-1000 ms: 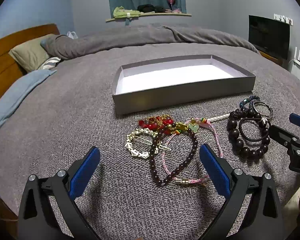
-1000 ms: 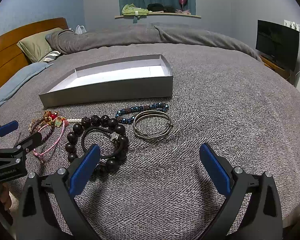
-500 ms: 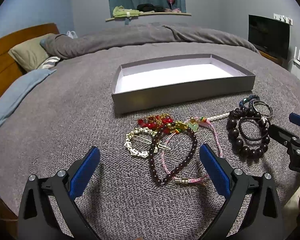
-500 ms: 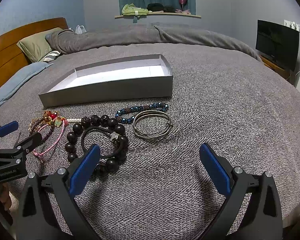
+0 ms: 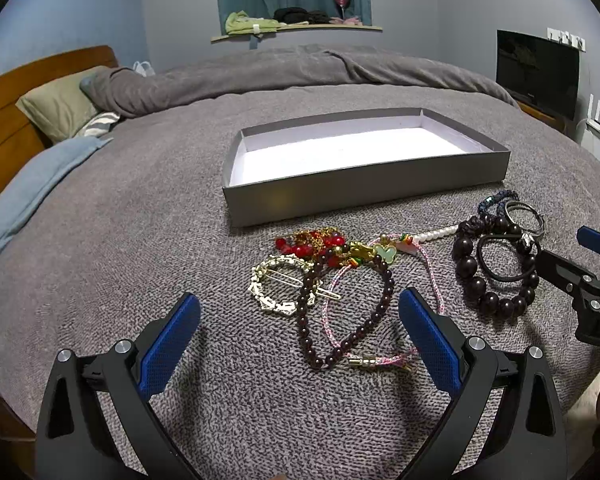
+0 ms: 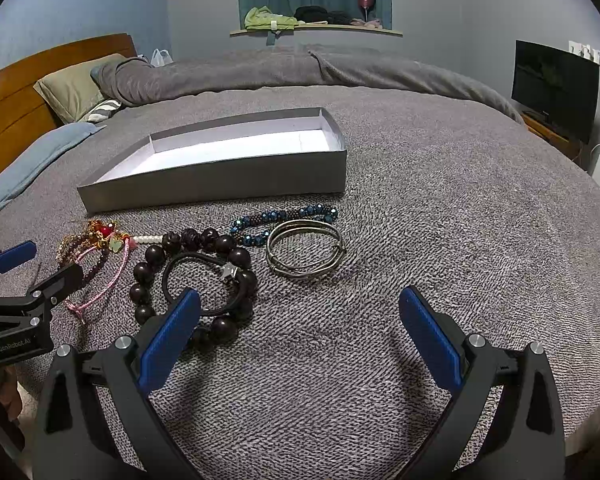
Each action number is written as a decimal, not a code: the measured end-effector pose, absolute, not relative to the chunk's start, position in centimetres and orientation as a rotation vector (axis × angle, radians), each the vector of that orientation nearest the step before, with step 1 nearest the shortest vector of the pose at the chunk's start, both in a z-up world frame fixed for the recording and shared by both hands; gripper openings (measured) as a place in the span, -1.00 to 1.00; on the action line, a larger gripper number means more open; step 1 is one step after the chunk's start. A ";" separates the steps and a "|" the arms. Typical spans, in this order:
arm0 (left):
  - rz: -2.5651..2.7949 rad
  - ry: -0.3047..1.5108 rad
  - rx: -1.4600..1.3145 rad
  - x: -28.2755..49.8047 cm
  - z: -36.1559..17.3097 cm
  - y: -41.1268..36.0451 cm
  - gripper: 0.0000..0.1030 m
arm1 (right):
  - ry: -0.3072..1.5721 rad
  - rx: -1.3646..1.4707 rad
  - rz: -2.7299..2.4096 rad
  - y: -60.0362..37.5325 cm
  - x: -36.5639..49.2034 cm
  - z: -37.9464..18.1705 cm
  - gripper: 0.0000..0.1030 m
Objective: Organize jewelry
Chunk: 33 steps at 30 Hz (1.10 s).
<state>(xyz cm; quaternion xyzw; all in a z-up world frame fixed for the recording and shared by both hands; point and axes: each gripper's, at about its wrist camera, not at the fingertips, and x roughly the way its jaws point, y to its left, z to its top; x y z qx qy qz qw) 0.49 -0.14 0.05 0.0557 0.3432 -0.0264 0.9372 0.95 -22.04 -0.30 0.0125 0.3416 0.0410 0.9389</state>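
The jewelry lies loose on the grey bedspread just in front of the shallow grey tray: a gold link bracelet with a hair clip across it, a dark red bead strand tangled with a pink cord bracelet, then a large dark bead bracelet ringing a black hair tie, silver bangles and a blue bead bracelet. The left gripper hovers above the tangled group with its jaws spread wide and holding nothing. The right gripper hangs likewise spread and empty, its left pad over the large bead bracelet.
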 end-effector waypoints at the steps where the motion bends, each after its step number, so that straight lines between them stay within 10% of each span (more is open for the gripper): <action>1: -0.053 0.698 0.113 0.0 0.0 0.1 0.91 | 0.697 0.025 0.084 -22.0 0.9 -0.3 0.91; 33: -0.054 0.699 0.112 -0.1 -0.1 0.2 0.91 | 0.700 0.023 0.084 -21.9 1.0 -0.5 0.91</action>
